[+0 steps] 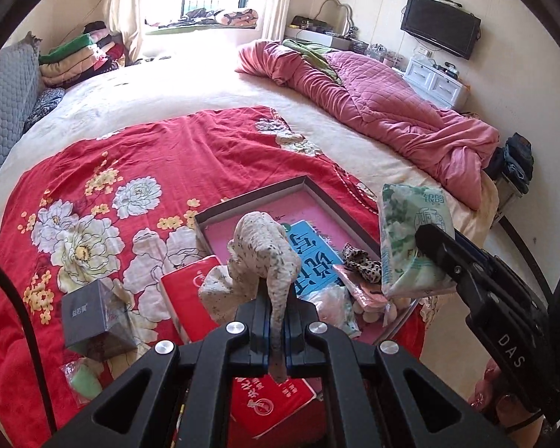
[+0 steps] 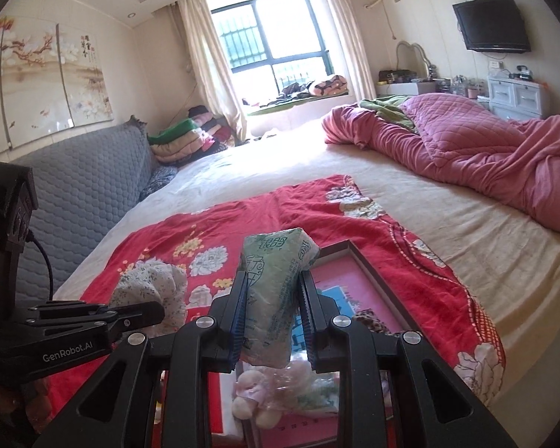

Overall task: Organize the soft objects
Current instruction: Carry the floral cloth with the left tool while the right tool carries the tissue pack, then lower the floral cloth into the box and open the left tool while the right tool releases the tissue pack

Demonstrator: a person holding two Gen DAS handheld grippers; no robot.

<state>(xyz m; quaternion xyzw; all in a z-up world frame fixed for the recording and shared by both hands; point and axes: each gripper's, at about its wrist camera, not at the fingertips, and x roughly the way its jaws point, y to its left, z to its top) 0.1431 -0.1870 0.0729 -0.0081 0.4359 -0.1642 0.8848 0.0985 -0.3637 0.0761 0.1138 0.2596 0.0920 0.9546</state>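
In the left wrist view my left gripper (image 1: 279, 317) is shut on a cream speckled cloth (image 1: 261, 246), which bunches up above the jaws and hangs over a dark-rimmed tray (image 1: 250, 201) with a pink floor. To the right, my right gripper (image 1: 427, 237) holds a green tissue pack (image 1: 403, 231) above the tray's right edge. In the right wrist view the right gripper (image 2: 274, 280) pinches that tissue pack (image 2: 276, 298) upright between its blue pads, and the left gripper (image 2: 155, 310) with the speckled cloth (image 2: 153, 287) sits at the left. Both grippers are raised above the red floral quilt (image 1: 112, 171).
The tray holds a blue pack (image 1: 310, 257), a leopard scrunchie (image 1: 362, 261) and a bagged plush toy (image 2: 254, 392). A red pack (image 1: 190, 298), a grey box (image 1: 93, 321) and a wrapped green item (image 1: 82, 380) lie on the quilt. A pink duvet (image 1: 384, 112) lies at the far right.
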